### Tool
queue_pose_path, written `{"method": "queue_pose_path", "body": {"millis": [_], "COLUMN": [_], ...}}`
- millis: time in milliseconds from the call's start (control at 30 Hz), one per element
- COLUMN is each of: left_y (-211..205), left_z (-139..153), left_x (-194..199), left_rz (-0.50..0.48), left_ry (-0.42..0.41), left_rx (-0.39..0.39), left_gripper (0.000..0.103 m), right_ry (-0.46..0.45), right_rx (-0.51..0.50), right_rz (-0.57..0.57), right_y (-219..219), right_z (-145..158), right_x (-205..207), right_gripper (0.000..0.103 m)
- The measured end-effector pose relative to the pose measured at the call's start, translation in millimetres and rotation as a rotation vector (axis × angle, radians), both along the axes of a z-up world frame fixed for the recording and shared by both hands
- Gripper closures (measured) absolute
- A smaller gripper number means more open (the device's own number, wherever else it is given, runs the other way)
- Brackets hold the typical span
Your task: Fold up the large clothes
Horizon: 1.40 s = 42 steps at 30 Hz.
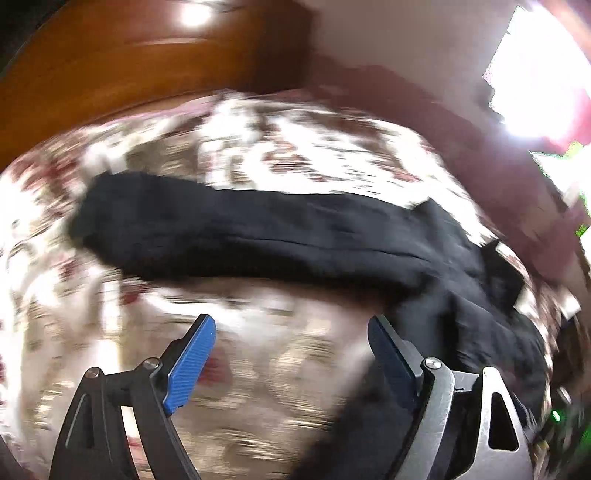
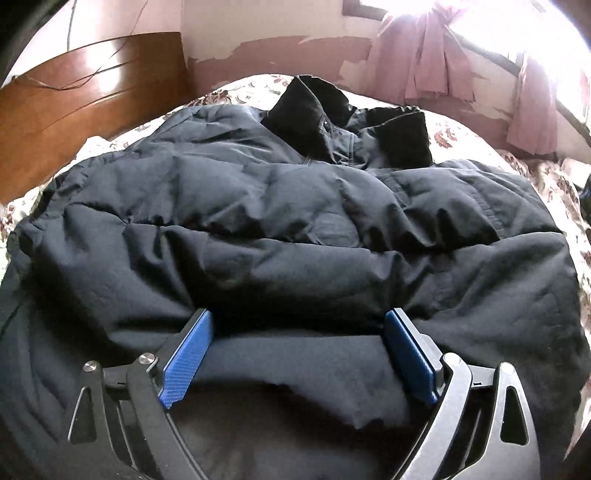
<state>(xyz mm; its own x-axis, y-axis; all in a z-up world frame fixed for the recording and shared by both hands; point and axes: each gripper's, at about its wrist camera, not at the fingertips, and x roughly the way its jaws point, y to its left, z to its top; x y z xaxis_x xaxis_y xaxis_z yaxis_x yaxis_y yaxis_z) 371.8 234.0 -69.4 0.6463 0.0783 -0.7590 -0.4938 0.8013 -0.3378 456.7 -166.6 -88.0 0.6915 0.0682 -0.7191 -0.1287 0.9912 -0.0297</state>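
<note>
A large dark navy padded jacket (image 2: 295, 229) lies spread on a bed with a floral cover (image 2: 461, 133), its black collar (image 2: 314, 107) at the far end. My right gripper (image 2: 297, 321) is open, low over the jacket's near edge, with fabric lying between its blue pads (image 2: 186, 358). In the blurred left wrist view a sleeve of the jacket (image 1: 240, 236) stretches across the bed. My left gripper (image 1: 291, 325) is open and empty above the floral cover (image 1: 258, 369), with the jacket beside its right finger.
A wooden headboard (image 2: 85, 99) stands at the far left, also in the left wrist view (image 1: 129, 66). Pink curtains (image 2: 436, 51) hang by a bright window (image 2: 517, 22) at the far right. A peeling wall (image 2: 273, 51) lies behind the bed.
</note>
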Motion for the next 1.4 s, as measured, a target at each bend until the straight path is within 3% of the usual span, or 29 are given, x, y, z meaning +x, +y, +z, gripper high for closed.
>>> {"method": "queue_pose_path", "body": {"millis": [133, 200, 300, 400, 567, 700, 833, 867, 1000, 1133, 1400], "left_y": [59.9, 91.6, 121.3, 145.6, 156.1, 164.8, 170.9, 170.0, 164.1, 149.7, 91.9], "left_z": [-19.8, -32.8, -52.6, -75.3, -92.2, -96.2, -100.6, -99.2, -75.9, -26.0, 99.6], "left_x": [-9.3, -13.1, -15.0, -13.6, -4.0, 5.1, 8.5, 8.3, -7.6, -7.8, -3.0], "left_rz": [0.136, 0.205, 0.293, 0.359, 0.377, 0.406, 0.425, 0.429, 0.422, 0.373, 0.166], "left_ry": [0.043, 0.052, 0.053, 0.056, 0.019, -0.01, -0.011, -0.008, -0.107, -0.191, -0.355], "left_rx": [-0.092, -0.181, -0.303, -0.414, -0.471, -0.457, -0.42, -0.395, -0.31, -0.184, 0.095], "left_gripper": [0.02, 0.02, 0.02, 0.02, 0.02, 0.025, 0.082, 0.09, 0.096, 0.097, 0.099], "right_ry": [-0.013, -0.037, -0.065, -0.027, -0.014, -0.019, -0.028, -0.03, -0.036, -0.032, -0.041], "right_rx": [0.142, 0.176, 0.134, 0.089, 0.036, 0.041, 0.053, 0.05, 0.043, 0.058, 0.312], "right_rz": [-0.039, -0.048, -0.043, -0.029, -0.016, -0.008, -0.003, -0.003, -0.002, -0.006, -0.032], "right_y": [-8.3, -7.9, 1.1, 11.9, 20.9, 20.5, 18.8, 19.1, 19.8, 18.1, -16.2], "right_z": [17.4, 24.7, 27.4, 15.9, -8.6, -11.3, -13.5, -14.1, -15.9, -12.5, 21.7], "right_x": [-7.4, -8.8, -6.1, 4.5, 7.3, 6.4, 6.0, 6.2, 6.0, 2.1, -28.1], "right_gripper": [0.012, 0.012, 0.012, 0.012, 0.005, 0.003, 0.003, 0.003, 0.002, 0.002, 0.002]}}
